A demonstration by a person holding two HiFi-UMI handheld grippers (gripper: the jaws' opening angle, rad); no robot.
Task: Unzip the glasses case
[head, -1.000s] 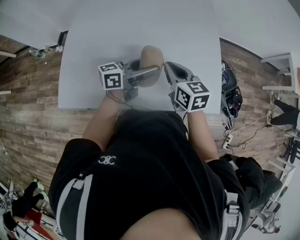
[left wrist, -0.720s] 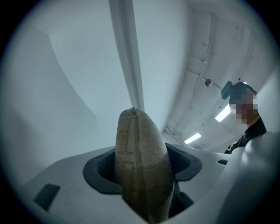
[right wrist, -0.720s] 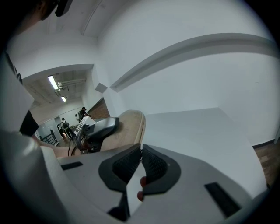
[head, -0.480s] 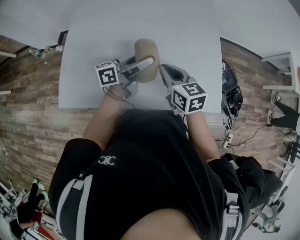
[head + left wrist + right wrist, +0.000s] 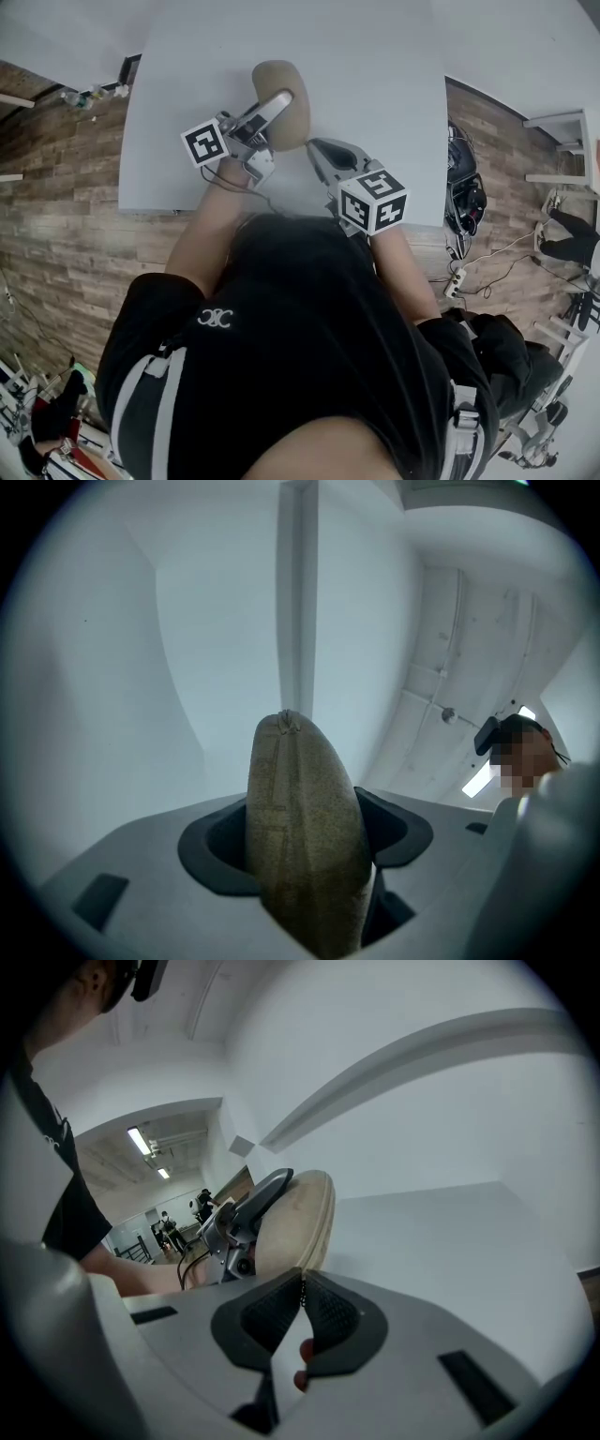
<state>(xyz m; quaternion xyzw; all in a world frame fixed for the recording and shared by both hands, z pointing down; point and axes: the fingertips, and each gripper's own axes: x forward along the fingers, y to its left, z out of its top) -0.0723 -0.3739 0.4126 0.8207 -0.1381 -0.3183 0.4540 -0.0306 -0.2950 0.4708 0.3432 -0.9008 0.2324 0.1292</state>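
Observation:
A tan oval glasses case (image 5: 273, 77) is held above the white table (image 5: 375, 75), with my left gripper (image 5: 277, 103) shut across its width. In the left gripper view the case (image 5: 305, 846) stands on edge between the two dark pads, its zip seam facing the camera. My right gripper (image 5: 315, 150) is just right of and nearer than the case, at its near edge. Its jaws (image 5: 302, 1283) are shut, with a thin dark zip pull pinched at the pad tips. The case (image 5: 307, 1206) rises right behind them.
The table's near edge (image 5: 281, 214) runs in front of the person's body. Wooden floor lies on both sides. Black gear (image 5: 466, 192) and a power strip with cables (image 5: 457, 278) are on the floor at the right, with white furniture (image 5: 562, 141) beyond.
Both grippers have shifted left and farther over the table. The left gripper has rolled and tipped up, carrying the case with it. The right gripper has followed, still shut.

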